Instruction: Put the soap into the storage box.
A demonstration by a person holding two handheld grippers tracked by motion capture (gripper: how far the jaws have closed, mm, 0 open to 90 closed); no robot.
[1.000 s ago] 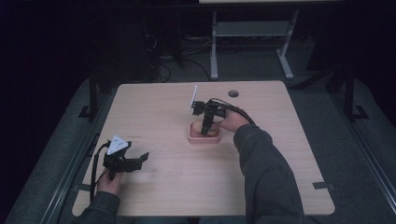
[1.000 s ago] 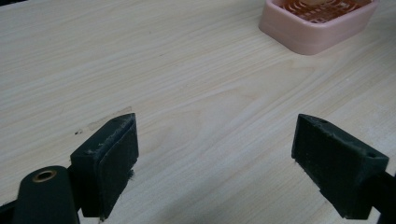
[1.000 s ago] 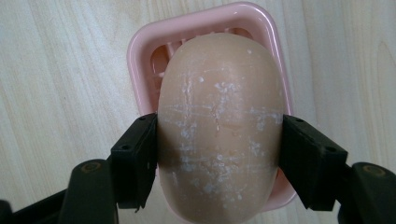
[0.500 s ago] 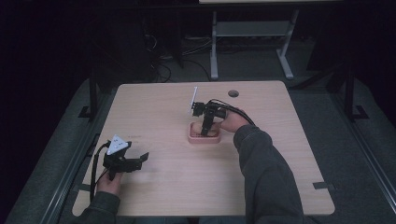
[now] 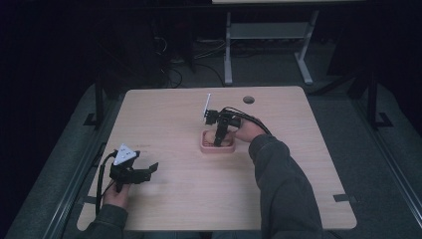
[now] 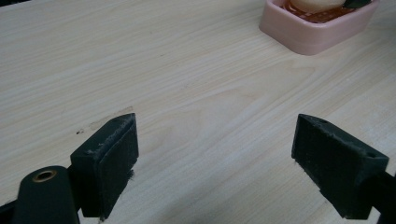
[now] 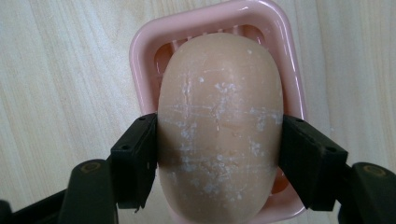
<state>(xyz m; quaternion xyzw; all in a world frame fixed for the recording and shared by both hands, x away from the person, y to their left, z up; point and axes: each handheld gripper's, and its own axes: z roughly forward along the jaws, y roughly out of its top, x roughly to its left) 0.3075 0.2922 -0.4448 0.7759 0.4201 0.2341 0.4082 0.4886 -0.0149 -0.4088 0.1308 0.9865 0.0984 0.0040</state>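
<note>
Right tool [image 7: 219,154] is clamped on the soap [image 7: 219,130]: both pads press its flanks at mid-length, one on each side, in the lower half of the right gripper view. Soap is a tan oval bar with white scuffs, sitting in the pink dish [image 7: 140,56]; the dish rim shows around it at upper left and upper right of that frame. In the high view the right tool [image 5: 219,142] points down into the dish [image 5: 206,148] at frame centre, with the hand just right of it and the sleeve running to the lower right. Left tool [image 6: 215,158] has its jaws wide apart, nothing between them, just bare worktop [image 6: 187,84]; its pads sit at the lower left and lower right of the left gripper view. The dish [image 6: 303,37] and the soap [image 6: 317,4] are at the upper right of that frame, well apart from the left tool. In the high view the left tool [image 5: 147,171] is at lower left, near the front edge of the worktop [image 5: 174,114], well apart from the dish.
</note>
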